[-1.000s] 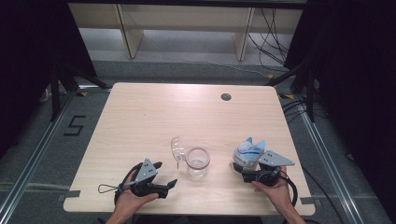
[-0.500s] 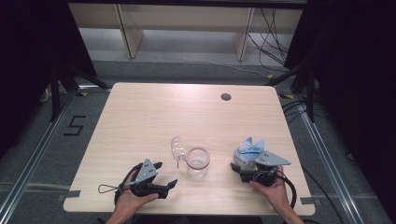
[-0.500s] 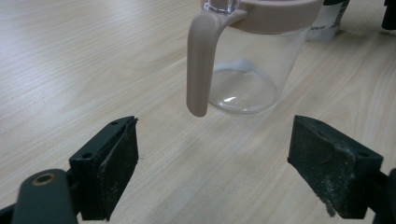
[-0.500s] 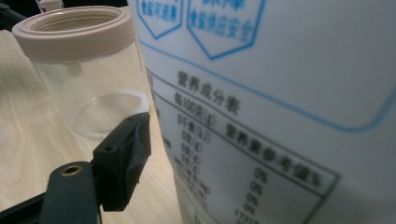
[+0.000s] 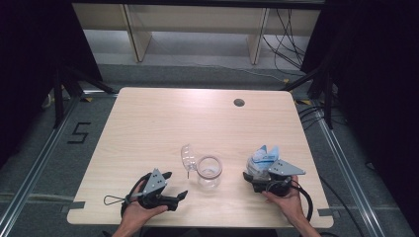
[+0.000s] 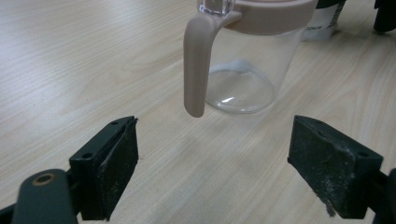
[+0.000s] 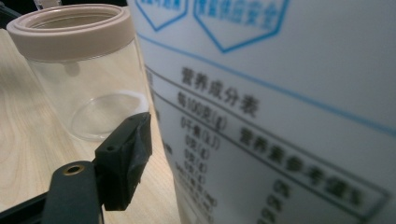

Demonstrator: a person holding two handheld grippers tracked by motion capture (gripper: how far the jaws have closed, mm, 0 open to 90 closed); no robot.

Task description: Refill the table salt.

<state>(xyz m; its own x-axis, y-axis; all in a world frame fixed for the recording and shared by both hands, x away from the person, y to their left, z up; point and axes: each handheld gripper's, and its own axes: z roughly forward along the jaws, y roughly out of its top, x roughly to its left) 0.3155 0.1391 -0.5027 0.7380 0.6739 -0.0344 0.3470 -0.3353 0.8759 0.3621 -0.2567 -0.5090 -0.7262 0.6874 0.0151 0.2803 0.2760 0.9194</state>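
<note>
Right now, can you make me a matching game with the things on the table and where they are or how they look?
Things:
1. clear jar
2. white pouch
3. left gripper
4. round hole

Clues:
A. far side of the table, near its right corner
B. wide open, holding nothing
C. in the right gripper
D. has a beige rim and a beige handle

Pairs: 1-D, 2-C, 3-B, 4-A

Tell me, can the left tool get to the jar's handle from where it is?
Probably yes. The left tool is open and faces the handle of the jar, with bare table between them and nothing in the way.
</note>
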